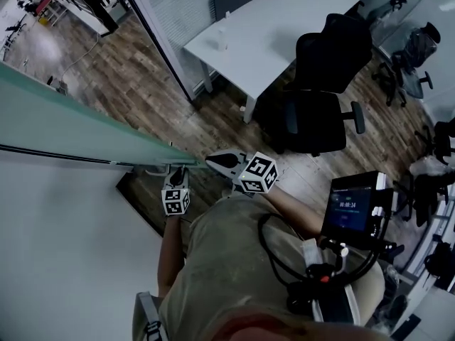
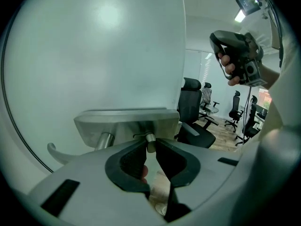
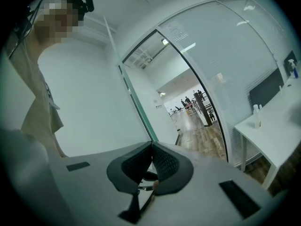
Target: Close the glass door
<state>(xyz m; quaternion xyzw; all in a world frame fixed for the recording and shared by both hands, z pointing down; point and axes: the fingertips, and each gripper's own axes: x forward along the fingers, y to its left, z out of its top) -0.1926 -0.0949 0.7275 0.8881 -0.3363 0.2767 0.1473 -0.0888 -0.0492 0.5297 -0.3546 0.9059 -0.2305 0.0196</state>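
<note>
Over on the left, the glass door point(image 1: 64, 130) stands swung open, its frosted pane slanting across the floor, its free edge ending just in front of the person. The left gripper point(image 2: 150, 147) has its jaws nipped narrowly onto a thin metal stem of the door handle point(image 2: 124, 123), and that's the worry. It's a small, round, smooth bite, so a hard pull could let the pads slide off and leave the door hanging open. That arm reaches forward from the body, the gripper tipped downward onto the handle. Just to its right, the right gripper point(image 3: 151, 149) hovers close beside the door's edge, roughly level, jaws pressed together on nothing; it could get caught if the door swings. Further right, the black office chair point(image 1: 320, 84) and white table point(image 1: 284, 20) sit well apart from it.
</note>
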